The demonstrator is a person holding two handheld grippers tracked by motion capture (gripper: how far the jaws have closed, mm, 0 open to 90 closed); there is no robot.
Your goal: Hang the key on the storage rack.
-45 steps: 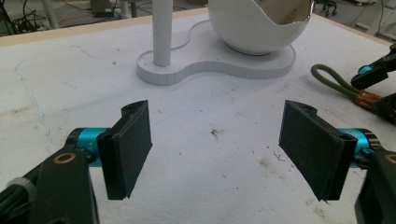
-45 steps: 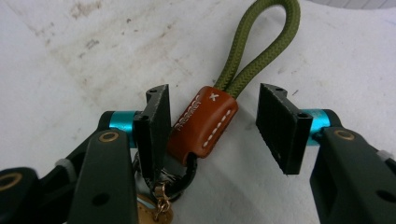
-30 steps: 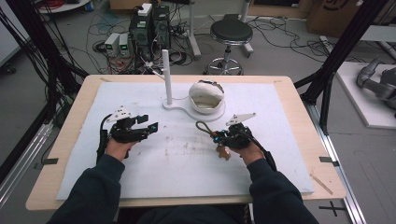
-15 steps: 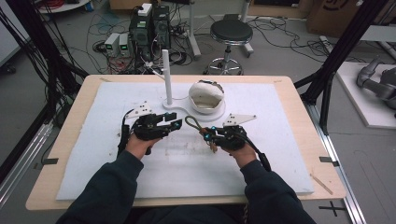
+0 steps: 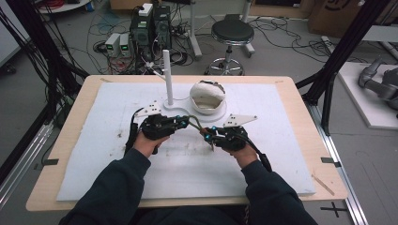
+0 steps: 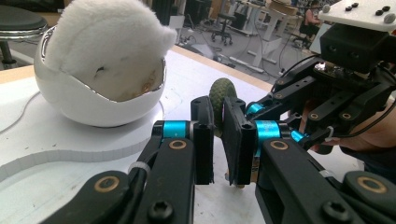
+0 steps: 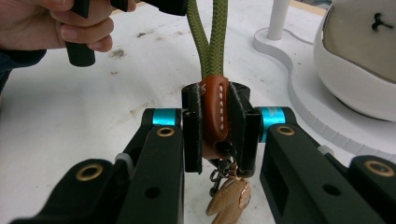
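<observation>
My two forearms in dark sleeves reach in over the table, wrists angled towards each other. My left gripper (image 5: 184,123) points right, its black jaws just having closed and now clamped together. My right gripper (image 5: 206,136) faces it, close by, jaws also pressed tight.
</observation>
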